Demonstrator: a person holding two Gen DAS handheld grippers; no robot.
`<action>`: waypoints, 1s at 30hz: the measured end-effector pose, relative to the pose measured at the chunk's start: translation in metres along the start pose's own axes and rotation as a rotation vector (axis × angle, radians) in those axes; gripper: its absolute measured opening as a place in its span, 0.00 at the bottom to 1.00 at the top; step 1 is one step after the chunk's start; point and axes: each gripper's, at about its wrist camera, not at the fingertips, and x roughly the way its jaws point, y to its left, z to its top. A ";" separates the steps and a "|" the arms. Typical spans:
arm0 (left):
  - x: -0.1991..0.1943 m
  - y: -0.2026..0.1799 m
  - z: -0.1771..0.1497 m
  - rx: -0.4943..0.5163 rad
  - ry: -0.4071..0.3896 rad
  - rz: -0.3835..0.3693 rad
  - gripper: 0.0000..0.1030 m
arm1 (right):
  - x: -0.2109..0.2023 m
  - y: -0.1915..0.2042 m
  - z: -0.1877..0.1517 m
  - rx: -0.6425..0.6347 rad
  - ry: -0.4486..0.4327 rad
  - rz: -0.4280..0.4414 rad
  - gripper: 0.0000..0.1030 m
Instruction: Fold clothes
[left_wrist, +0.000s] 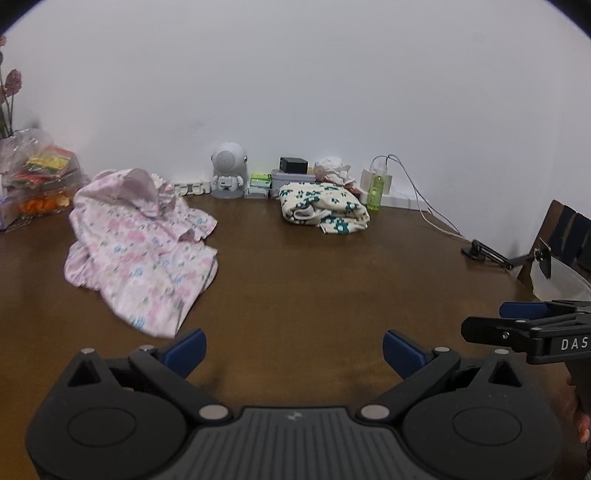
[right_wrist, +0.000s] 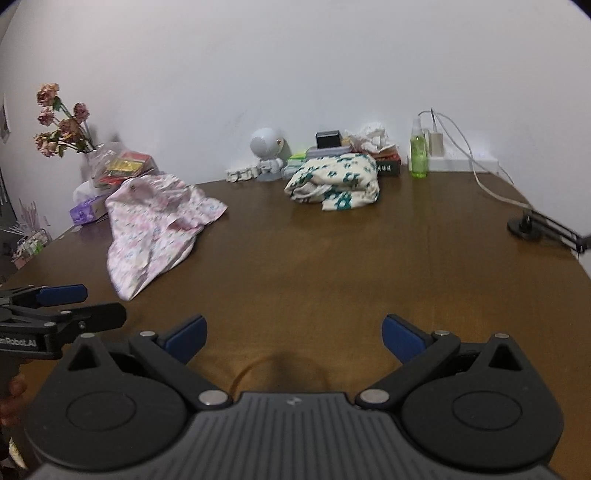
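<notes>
Left wrist view shows your left gripper (left_wrist: 293, 349) and right gripper (right_wrist: 293, 334) both spread wide and empty, the cream green-flowered garment (left_wrist: 323, 208) bundled at the back of the brown wooden table (left_wrist: 332, 280), while the crumpled pink floral cotton garment (left_wrist: 144, 251) at far left still awaits folding.

both cameras ride low over the near edge of the brown tabletop (left_wrist: 295, 280), each looking forward between its own tongs toward the white wall. the left view sits left of the right one; each catches the other's tongs at its edge. both share the pink floral garment (left_wrist: 140, 243), the folded green-flowered cloth (right_wrist: 334, 184) and the astronaut figure (left_wrist: 229, 170).
</notes>
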 end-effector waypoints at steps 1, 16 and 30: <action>-0.006 0.000 -0.004 -0.007 0.000 -0.004 0.99 | -0.005 0.002 -0.005 0.003 0.000 0.003 1.00; -0.044 -0.006 -0.035 -0.020 -0.006 -0.020 0.99 | -0.040 0.025 -0.027 0.009 -0.013 0.019 1.00; -0.040 -0.005 -0.035 -0.034 -0.004 0.017 0.99 | -0.036 0.029 -0.030 -0.002 0.005 0.021 1.00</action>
